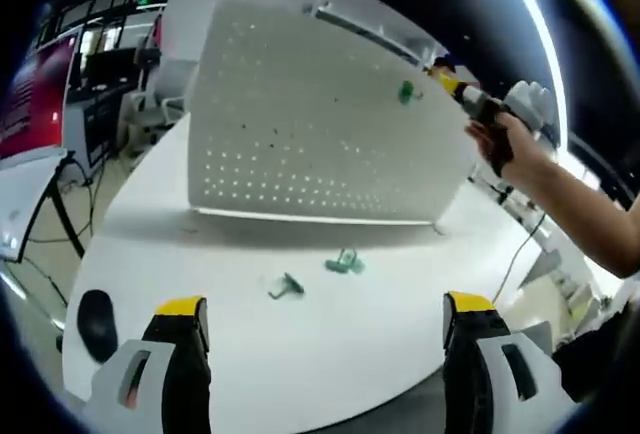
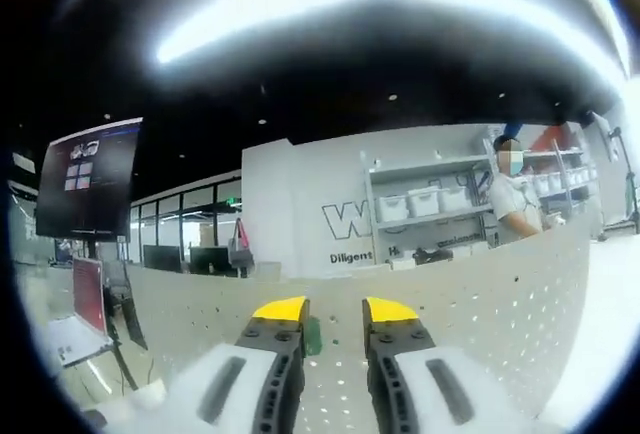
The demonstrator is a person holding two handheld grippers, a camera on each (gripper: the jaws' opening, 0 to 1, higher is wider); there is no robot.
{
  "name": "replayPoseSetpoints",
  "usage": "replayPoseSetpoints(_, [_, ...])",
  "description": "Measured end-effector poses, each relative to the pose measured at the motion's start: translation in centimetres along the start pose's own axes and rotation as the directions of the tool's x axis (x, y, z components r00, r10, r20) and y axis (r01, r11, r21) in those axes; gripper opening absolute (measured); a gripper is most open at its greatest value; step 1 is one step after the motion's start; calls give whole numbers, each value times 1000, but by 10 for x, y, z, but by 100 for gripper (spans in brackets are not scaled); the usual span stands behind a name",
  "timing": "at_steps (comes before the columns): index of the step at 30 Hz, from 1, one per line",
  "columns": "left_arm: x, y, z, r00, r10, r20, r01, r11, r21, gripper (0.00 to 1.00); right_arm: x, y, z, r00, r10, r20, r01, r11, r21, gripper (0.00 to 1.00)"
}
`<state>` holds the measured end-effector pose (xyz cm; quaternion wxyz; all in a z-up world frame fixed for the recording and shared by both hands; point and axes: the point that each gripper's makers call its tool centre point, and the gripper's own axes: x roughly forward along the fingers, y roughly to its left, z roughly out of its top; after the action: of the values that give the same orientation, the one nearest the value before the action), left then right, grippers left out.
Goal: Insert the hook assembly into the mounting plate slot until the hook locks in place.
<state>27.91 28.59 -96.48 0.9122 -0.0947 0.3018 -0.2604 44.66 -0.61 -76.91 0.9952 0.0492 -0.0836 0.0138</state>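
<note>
My right gripper [image 2: 332, 316] presses a green hook [image 2: 313, 335] between nearly closed jaws against the white pegboard [image 2: 500, 294]. My left gripper [image 1: 325, 322] is wide apart, two hooks [image 1: 344, 263] at twelve o'clock.

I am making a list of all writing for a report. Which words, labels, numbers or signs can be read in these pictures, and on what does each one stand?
"W", large dark letter, cut off by the shelf: on the white wall.
"Diligent", small dark word, also cut off: on the same wall, below the letter.
Hanging screen: small pictures and text, too blurred to read.
Red sign: too blurred to read.
Pegboard: no writing visible.
</note>
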Motion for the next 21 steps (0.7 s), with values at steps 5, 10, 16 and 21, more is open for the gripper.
replayPoseSetpoints(5, [-1,-6,-10,1000,-6,-26,6,1000,7,99,-20,-1,-25,991,76,-112,-78,997,-12,21])
replayPoseSetpoints(10, [-3,-10,-20,998,-8,-64,9,1000,26,100,-49,-7,-53,963,130,-237,-151,986,-73,21])
replayPoseSetpoints(16, [-5,-10,-25,997,-9,-78,11,1000,21,100,-85,-11,-69,915,214,-342,-261,960,-99,21])
replayPoseSetpoints(21, [-6,-12,-29,996,-6,-91,8,1000,21,100,-111,-15,-83,881,235,-410,-303,947,-107,24])
